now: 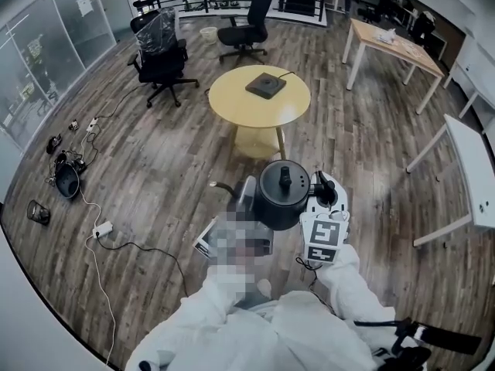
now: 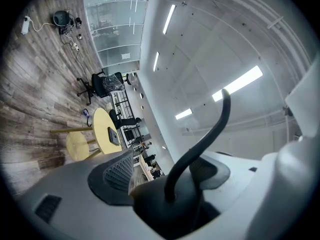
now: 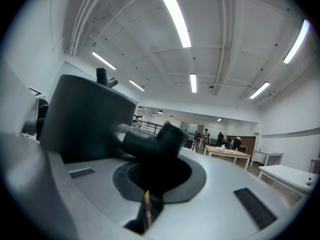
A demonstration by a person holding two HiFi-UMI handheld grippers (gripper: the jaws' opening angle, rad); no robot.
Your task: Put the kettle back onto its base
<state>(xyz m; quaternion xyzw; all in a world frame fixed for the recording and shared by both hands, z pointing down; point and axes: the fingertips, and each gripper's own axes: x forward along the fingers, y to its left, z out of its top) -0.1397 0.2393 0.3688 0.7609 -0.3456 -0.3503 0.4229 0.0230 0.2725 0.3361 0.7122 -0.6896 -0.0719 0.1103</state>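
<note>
The black kettle (image 1: 280,195) is held in the air in front of me, its lid knob up and its thin curved spout (image 1: 223,185) pointing left. My right gripper (image 1: 321,192) is shut on the kettle's handle (image 3: 150,139), with the kettle body (image 3: 85,119) to the left in the right gripper view. My left gripper (image 1: 246,195) closes on the foot of the spout (image 2: 210,134), partly hidden by a mosaic patch in the head view. The dark base (image 1: 265,85) lies on the round yellow table (image 1: 232,103) further ahead, well apart from the kettle.
Two black office chairs (image 1: 161,56) stand behind the yellow table. Cables and a power strip (image 1: 100,229) trail over the wooden floor at the left. A wooden table (image 1: 390,49) and a white table (image 1: 472,168) stand at the right.
</note>
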